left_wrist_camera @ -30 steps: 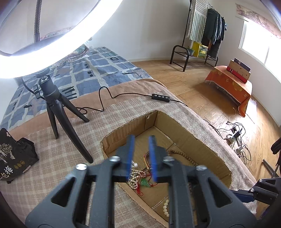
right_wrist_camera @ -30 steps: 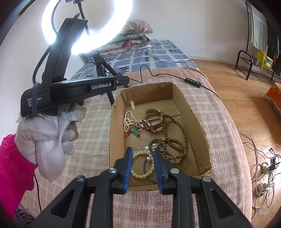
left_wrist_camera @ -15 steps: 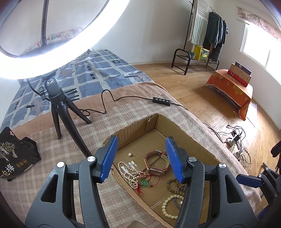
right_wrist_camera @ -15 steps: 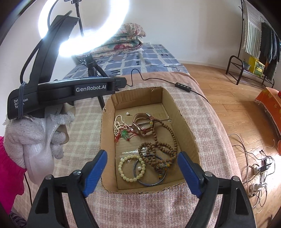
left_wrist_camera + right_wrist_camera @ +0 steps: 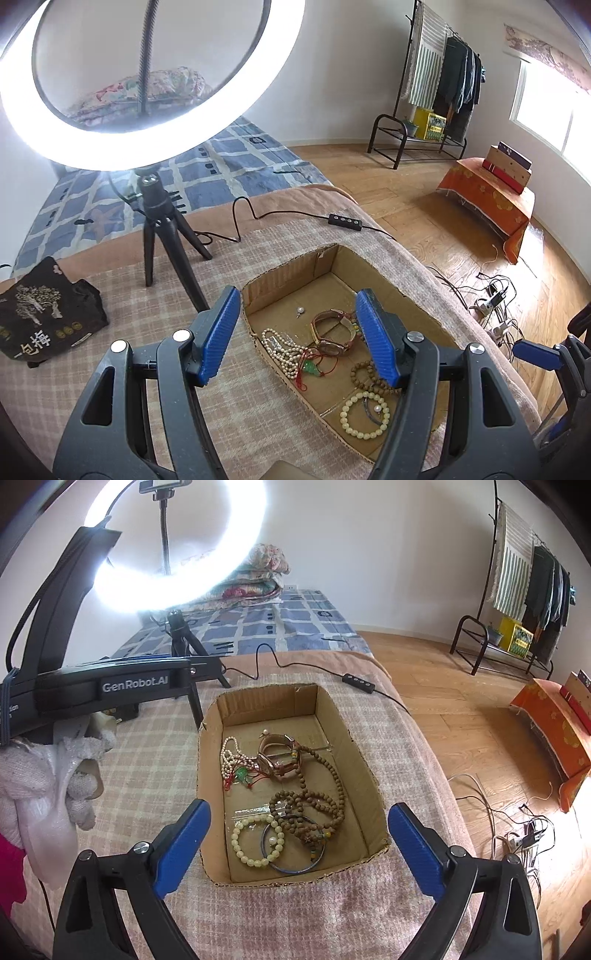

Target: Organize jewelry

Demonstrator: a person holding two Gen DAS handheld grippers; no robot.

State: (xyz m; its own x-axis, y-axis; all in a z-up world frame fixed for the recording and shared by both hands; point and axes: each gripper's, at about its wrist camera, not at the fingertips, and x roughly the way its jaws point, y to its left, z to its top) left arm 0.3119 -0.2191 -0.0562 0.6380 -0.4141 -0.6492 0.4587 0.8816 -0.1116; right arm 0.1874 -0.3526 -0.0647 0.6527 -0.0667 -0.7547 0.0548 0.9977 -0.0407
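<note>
An open cardboard box (image 5: 364, 775) (image 5: 284, 271) sits on the checked blanket. It holds a pearl necklace (image 5: 226, 755) (image 5: 282, 350), a rose-gold watch (image 5: 277, 757) (image 5: 332, 334), a long brown bead strand (image 5: 314, 805) (image 5: 369, 376), a cream bead bracelet (image 5: 256, 840) (image 5: 364, 415), a blue bangle (image 5: 293, 866), a green pendant on red cord (image 5: 241, 773) (image 5: 312, 367) and a loose pearl (image 5: 300, 310). My left gripper (image 5: 299, 336) is open and empty above the box's left side. My right gripper (image 5: 299, 849) is wide open and empty above the box's near end.
A ring light on a black tripod (image 5: 162, 236) (image 5: 181, 635) stands left of the box, its cable and switch (image 5: 345, 221) running behind it. A dark printed bag (image 5: 44, 314) lies at far left. The blanket's right edge drops to a wood floor with cables (image 5: 517, 834).
Both grippers went from nearly shut to wide open. Both pulled back and up from the box, so more of the jewelry shows.
</note>
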